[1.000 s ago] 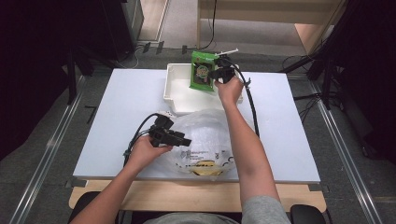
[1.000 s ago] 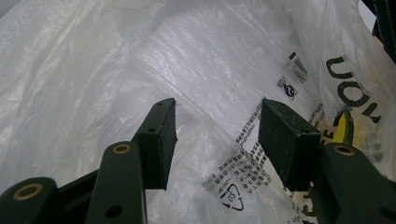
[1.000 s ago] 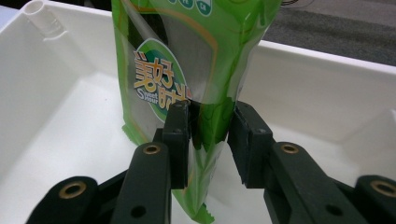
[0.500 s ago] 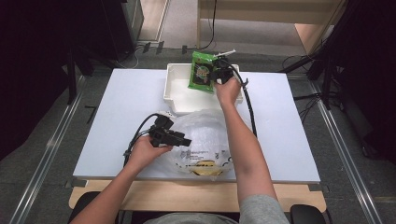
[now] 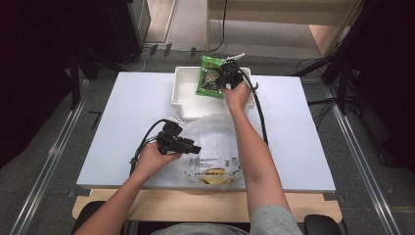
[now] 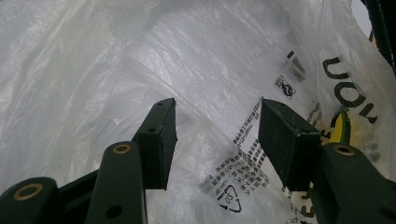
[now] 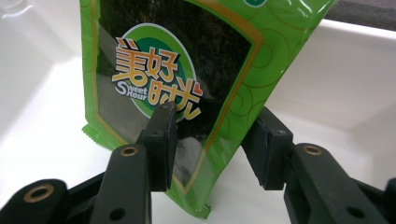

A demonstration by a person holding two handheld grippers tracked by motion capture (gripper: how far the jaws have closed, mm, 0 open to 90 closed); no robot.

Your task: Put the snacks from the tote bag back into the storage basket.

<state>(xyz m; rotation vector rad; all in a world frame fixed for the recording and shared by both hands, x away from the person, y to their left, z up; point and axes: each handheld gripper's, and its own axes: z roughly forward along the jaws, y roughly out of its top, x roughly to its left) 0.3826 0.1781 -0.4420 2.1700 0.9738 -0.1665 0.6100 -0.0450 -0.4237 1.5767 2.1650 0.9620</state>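
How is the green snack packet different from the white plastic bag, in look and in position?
The green snack packet is opaque, bright and stiff; the white plastic bag is thin, translucent and crumpled. The packet stands in the white bin between the right claw's jaws, which have just been opening; the bag lies on the table. Both carry printed text.

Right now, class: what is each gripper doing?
Left gripper: open over the plastic bag.
Right gripper: jaws just opening, green packet between them, above the white bin.

White tabletop (image 5: 122, 127) laid over a wooden base, and on it two things: a white bin (image 5: 183, 95) at the far edge, and a crumpled clear plastic bag (image 5: 215, 142) spread just beside it, nearer the front.
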